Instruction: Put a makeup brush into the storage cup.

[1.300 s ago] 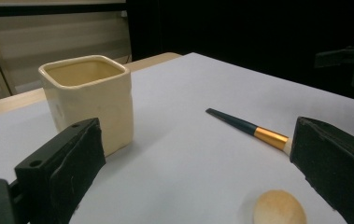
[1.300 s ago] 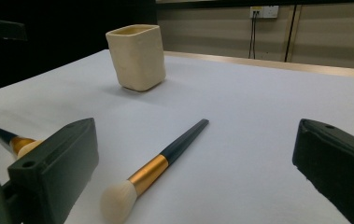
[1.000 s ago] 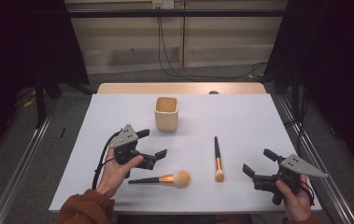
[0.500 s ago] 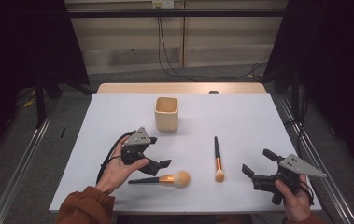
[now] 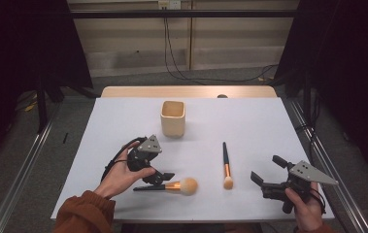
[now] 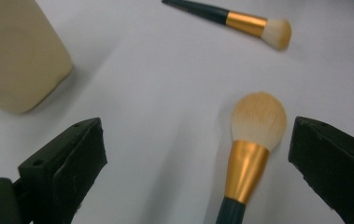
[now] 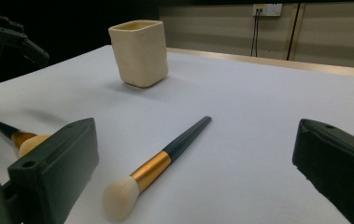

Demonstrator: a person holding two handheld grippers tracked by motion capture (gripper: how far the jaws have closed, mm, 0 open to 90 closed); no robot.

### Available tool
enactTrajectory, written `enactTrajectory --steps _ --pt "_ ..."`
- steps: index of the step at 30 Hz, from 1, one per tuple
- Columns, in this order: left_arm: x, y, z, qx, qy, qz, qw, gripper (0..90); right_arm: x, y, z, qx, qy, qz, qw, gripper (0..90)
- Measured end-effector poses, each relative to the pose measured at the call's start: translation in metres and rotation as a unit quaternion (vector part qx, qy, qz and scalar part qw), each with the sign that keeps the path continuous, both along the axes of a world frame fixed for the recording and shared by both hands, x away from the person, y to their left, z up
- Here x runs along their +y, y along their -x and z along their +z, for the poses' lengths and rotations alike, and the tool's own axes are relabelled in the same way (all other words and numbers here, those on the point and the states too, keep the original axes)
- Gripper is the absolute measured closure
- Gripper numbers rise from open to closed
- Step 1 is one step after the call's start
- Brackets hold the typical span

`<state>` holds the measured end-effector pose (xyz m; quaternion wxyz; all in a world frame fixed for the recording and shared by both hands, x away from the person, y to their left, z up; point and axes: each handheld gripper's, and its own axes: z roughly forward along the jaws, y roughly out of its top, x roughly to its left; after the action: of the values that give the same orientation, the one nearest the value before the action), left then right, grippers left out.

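I am lowering my left gripper (image 5: pixel 158 175) over the fat powder brush (image 6: pixel 251 154), jaws spread wide so its gold ferrule is sitting between them (nothing pinched yet). The brush is lying flat on the white bench (image 5: pixel 249 121), head pointing toward the slimmer brush (image 5: pixel 226 167). My right gripper (image 5: pixel 265 178) is waiting, jaws also spread, near that slimmer brush. The cream cup (image 5: pixel 173 118) is standing farther back, probably the destination.
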<state>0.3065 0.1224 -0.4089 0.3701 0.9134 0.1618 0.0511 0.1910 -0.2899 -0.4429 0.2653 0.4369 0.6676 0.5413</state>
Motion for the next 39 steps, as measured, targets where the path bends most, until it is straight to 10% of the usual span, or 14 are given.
enactTrajectory --steps 11,22,25,26,28,31,39 --pt "-0.009 0.000 -0.010 0.049 -0.073 -0.048 0.9950 6.8 -0.001 0.000 -0.001 0.001 -0.001 -0.001 1.0000 0.0" --pt "-0.018 0.000 -0.019 0.089 -0.150 -0.088 0.9808 6.6 0.000 -0.001 -0.001 0.003 0.001 0.003 1.0000 0.0" --pt "-0.023 0.003 -0.023 0.094 -0.170 -0.105 0.9754 6.6 0.000 -0.002 -0.001 0.003 0.001 0.004 1.0000 0.0" --pt "-0.027 0.003 -0.025 0.094 -0.192 -0.121 0.9693 6.4 0.000 -0.002 -0.001 0.002 0.001 0.005 1.0000 0.0" --pt "-0.029 0.005 -0.027 0.096 -0.189 -0.112 0.9708 6.0 0.001 -0.002 -0.001 0.002 0.002 0.006 1.0000 0.0" --pt "-0.034 0.006 -0.030 0.098 -0.219 -0.117 0.9636 5.7 0.001 -0.001 -0.001 0.005 0.001 0.007 1.0000 0.0" --pt "-0.040 0.000 -0.034 0.105 -0.238 -0.129 0.9569 15.0 0.001 -0.002 -0.002 0.005 0.004 0.008 0.9999 0.0"
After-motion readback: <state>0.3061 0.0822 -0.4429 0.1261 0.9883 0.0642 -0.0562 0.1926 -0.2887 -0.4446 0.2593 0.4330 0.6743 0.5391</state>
